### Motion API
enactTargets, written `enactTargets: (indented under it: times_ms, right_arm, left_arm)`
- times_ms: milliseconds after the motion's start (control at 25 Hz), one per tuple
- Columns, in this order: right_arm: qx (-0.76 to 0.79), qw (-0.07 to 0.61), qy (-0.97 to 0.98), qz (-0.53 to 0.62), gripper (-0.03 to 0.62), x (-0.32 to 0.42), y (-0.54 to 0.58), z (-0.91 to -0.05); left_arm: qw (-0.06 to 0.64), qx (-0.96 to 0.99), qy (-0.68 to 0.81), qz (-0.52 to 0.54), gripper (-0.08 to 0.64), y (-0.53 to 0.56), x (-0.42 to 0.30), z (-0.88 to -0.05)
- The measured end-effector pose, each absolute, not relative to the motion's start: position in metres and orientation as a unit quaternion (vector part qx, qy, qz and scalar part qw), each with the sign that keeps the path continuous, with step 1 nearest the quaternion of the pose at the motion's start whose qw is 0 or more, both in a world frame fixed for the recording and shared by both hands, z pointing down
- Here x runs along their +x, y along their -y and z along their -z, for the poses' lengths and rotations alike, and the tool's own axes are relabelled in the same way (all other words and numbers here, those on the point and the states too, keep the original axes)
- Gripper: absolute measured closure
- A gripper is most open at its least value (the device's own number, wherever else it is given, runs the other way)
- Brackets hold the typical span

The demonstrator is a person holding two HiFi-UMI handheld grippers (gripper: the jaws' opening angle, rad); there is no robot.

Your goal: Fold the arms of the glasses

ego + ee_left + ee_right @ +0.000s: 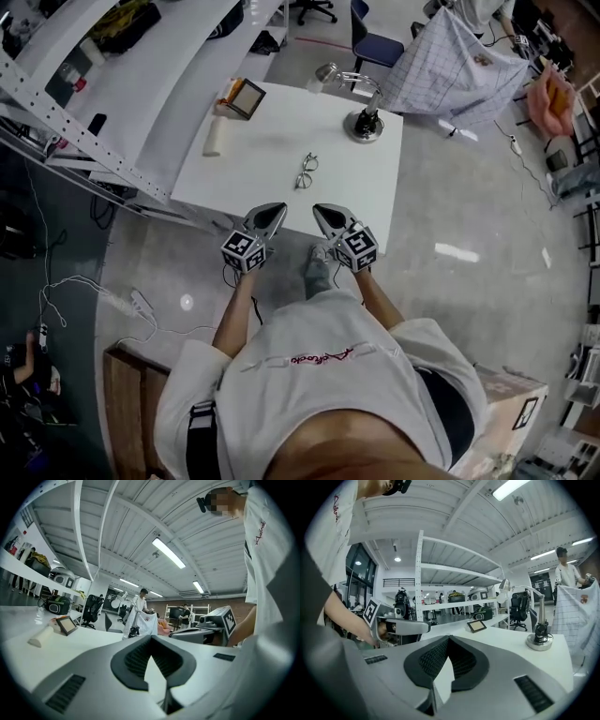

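The glasses (307, 172) lie flat on the white tabletop (272, 141), around the middle of it and a little toward the near edge, lenses to the near side, with nothing touching them; they are too small here to say how the arms sit. Just short of that near edge hover both tools, well clear of the glasses. The left gripper (270, 216) points in from the left and the right gripper (325, 216) from the right, tips angled toward each other, 1 marker cube on each. In the left gripper view the dark pads meet at the tip with only a narrow wedge of white tabletop showing behind them, so those jaws are together on nothing. The right gripper view shows the same: pads pressed tip to tip, empty. Each gripper view also catches the other gripper off to the side, held in a bare hand. Farther out on the tabletop, a desk lamp (364, 124) stands on its round base at the far right corner, a small framed panel (246, 97) leans at the far left, and a white roll (216, 139) lies near the left edge. Beyond the tabletop, a checked cloth (459, 66) hangs spread out, with a blue chair (375, 42) beside it.
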State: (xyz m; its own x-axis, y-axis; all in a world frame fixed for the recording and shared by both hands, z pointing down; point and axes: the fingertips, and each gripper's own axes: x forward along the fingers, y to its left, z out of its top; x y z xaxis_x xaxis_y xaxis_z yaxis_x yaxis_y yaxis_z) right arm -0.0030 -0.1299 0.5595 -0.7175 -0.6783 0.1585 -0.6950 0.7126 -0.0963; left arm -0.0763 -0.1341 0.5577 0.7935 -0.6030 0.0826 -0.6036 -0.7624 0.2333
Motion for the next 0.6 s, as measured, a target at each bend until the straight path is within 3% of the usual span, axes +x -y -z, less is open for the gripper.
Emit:
enactTargets:
  times_ms: [600]
  right_arm:
    - [0.398, 0.059, 0.914, -0.056, 0.581, 0.003, 0.037, -0.555]
  left_arm:
    - [0.119, 0.939, 0.324, -0.005, 0.532, 0.04, -0.078, -0.554]
